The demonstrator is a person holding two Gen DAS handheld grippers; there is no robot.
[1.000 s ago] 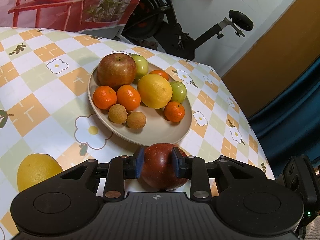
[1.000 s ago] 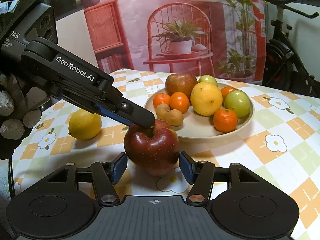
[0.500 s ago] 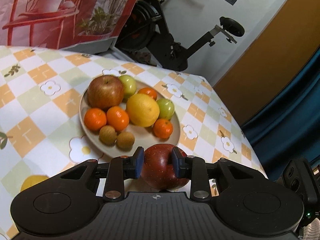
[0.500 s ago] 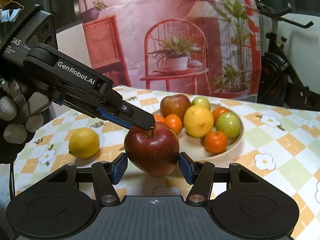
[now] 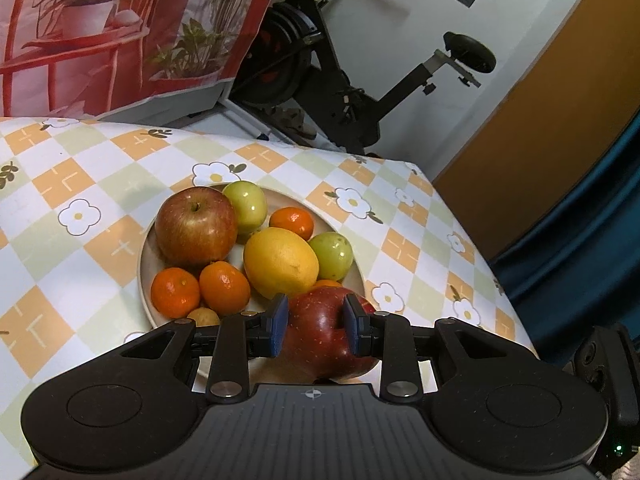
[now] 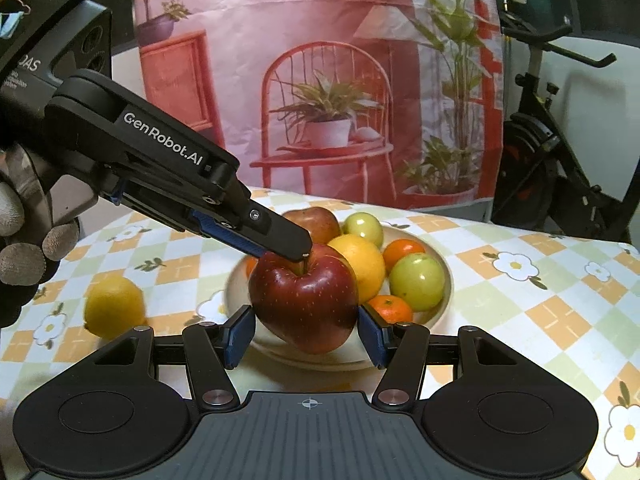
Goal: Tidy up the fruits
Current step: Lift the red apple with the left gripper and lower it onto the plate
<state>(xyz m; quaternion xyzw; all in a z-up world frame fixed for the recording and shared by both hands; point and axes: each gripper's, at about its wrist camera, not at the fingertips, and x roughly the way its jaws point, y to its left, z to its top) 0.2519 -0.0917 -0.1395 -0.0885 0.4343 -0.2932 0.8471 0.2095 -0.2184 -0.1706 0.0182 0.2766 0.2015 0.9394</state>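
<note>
A: Where is the red apple point(image 5: 326, 338) just now?

B: Up off the cloth, at the near edge of the plate point(image 5: 145, 248), in the left gripper point(image 5: 313, 330). Its blue pads point(image 5: 278, 330) press the apple's two flanks, nearly as close together as they go.

A: And the right gripper point(image 6: 306, 336)?

B: Its jaws stand partly open on either side of the same apple in its own view. I see a gap at each pad, so it holds nothing.

A: How will that apple handle?

B: I judge it firm and fairly heavy for a pinch grip. The skin is glossy, so it may slip or roll if the pads sit off centre. Squeeze too hard and it bruises.

A: Best hold?

B: Across the widest part, as now, stem end up. The plate is already crowded: another apple point(image 5: 195, 226), a lemon point(image 5: 281, 262), green fruits point(image 5: 331, 255), tangerines point(image 5: 224, 288). Bare space is mostly at the near rim, so it should go down gently there.

A: Anything left on the cloth?

B: One lemon point(image 6: 114, 306), well left of the plate.
</note>
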